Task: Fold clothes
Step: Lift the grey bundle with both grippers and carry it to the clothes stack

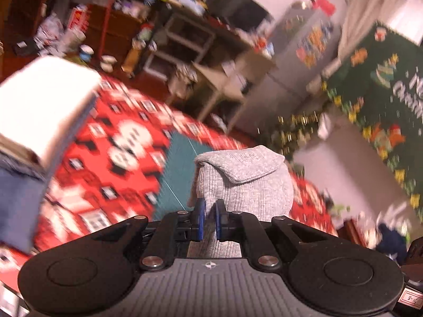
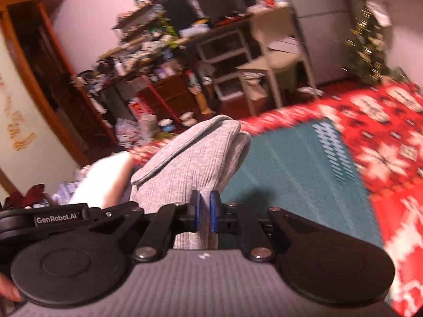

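Both grippers pinch the same grey ribbed garment (image 1: 246, 182), lifted above the red patterned blanket (image 1: 105, 163). The left gripper (image 1: 210, 220) has its blue pads closed narrow on the cloth, which rises straight ahead of it. The right gripper (image 2: 204, 218) is clamped on the garment too, a folded edge draping forward and to its left. Beside it, the other tool's body reads "GenRobot.AI" (image 2: 56, 219). A teal patch (image 2: 290, 174) lies ahead.

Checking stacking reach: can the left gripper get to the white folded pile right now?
Probably not as is. The left gripper is shut on the grey garment, so it has no free jaws. The white pile sits off to its left, with nothing visible between.
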